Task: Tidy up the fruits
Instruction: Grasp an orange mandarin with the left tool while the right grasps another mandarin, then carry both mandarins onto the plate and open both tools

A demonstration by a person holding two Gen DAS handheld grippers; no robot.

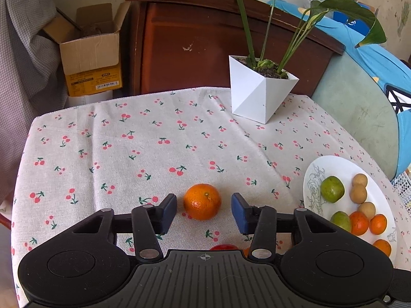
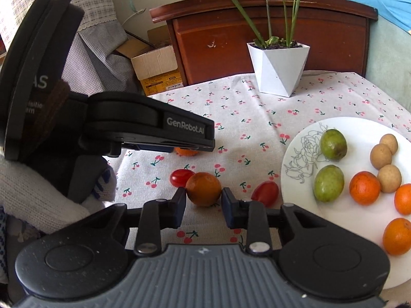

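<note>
The right gripper has its two fingers close together. The dark blue pads touch both sides of a round, darker orange fruit that sits on the cherry-print cloth. Only the pad tips hold it, so it could pop out and roll. It could then bump the shiny red little tomato right behind it, or the other red tomato near the plate.

A bit farther on, the left gripper has its fingers around a bright round orange. There is a small gap on each side, so it is not holding the orange. If one finger lands first, the orange could roll off over the cloth. The two grippers are also near each other and could knock together.

The white plate with drawn flowers is on the right. It holds green fruits, small brown balls and oranges. It is filling up, so a dropped orange could push the others around.

Far back stands a white pointy plant pot.

The left view shows the gaps beside the bright orange. The right view hides most of that orange under the left gripper. But the right view shows both tomatoes, more of the plate and a hand in a white knit glove. The left view shows only a bit of red at the bottom.
</note>
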